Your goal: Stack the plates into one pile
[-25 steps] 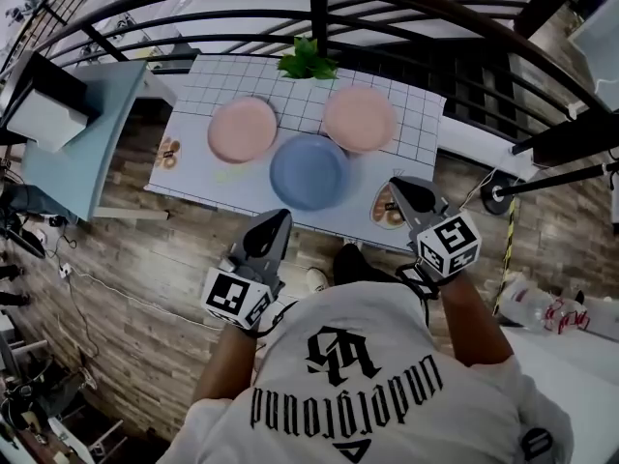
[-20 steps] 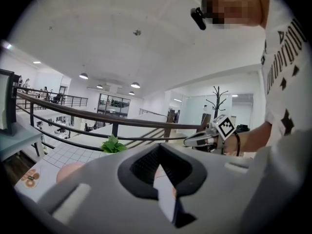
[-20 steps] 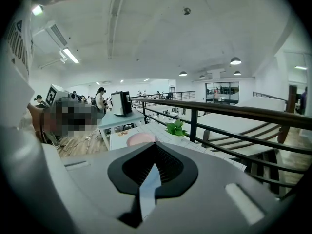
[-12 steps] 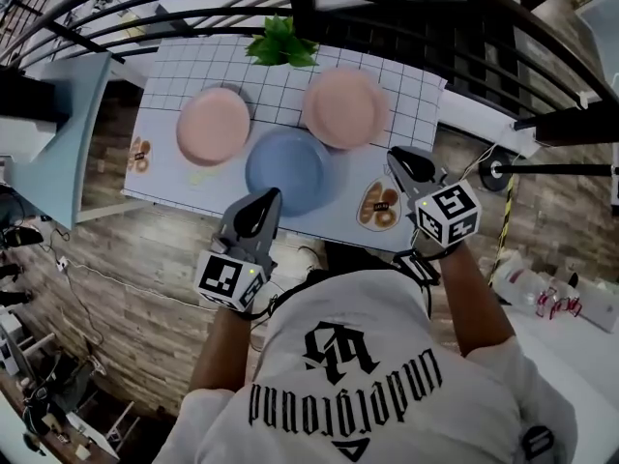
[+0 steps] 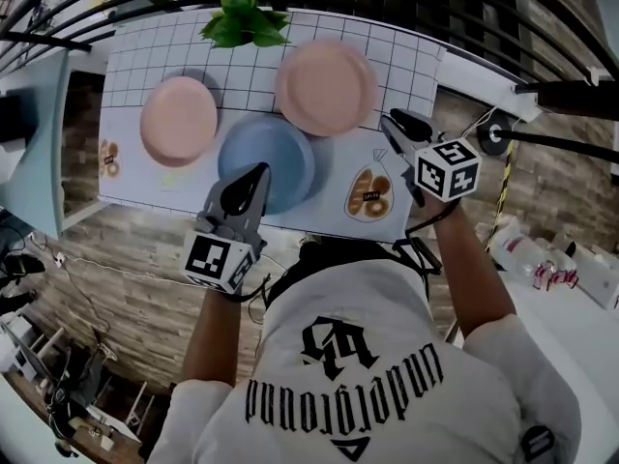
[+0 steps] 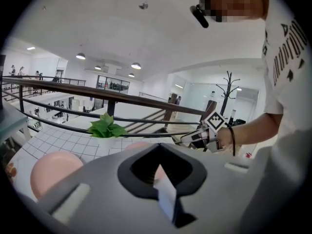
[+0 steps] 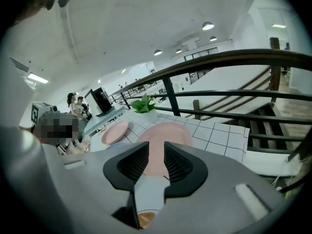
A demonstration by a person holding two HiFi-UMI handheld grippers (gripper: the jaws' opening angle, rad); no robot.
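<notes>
Plates: three lie singly on the desk (image 5: 411, 61), none stacked. The blue plate (image 5: 266, 162) serves as the landmark and sits nearest the person. One pink plate (image 5: 179, 121) lies just beyond it to the left, and a second pink plate (image 5: 326, 87) lies just beyond it to the right. Whether either rim touches the blue plate cannot be told. A potted plant (image 5: 242, 22) stands beyond the blue plate at the desk's far edge, between the two pink plates. A printed food picture (image 5: 368, 193) lies flat on the desk to the right of the blue plate.

The left gripper (image 5: 259, 172) overlaps the near edge of the blue plate in the head view. Its fingers (image 6: 141, 168) are parted and hold nothing, and the gap shows only a sliver of pink plate behind.

The right gripper (image 5: 389, 124) is to the right of the blue plate, close to the right-hand pink plate's rim but apart from it. Its ribbed fingers (image 7: 178, 162) are released and empty, and the right-hand pink plate (image 7: 163, 132) shows through the gap.
</notes>
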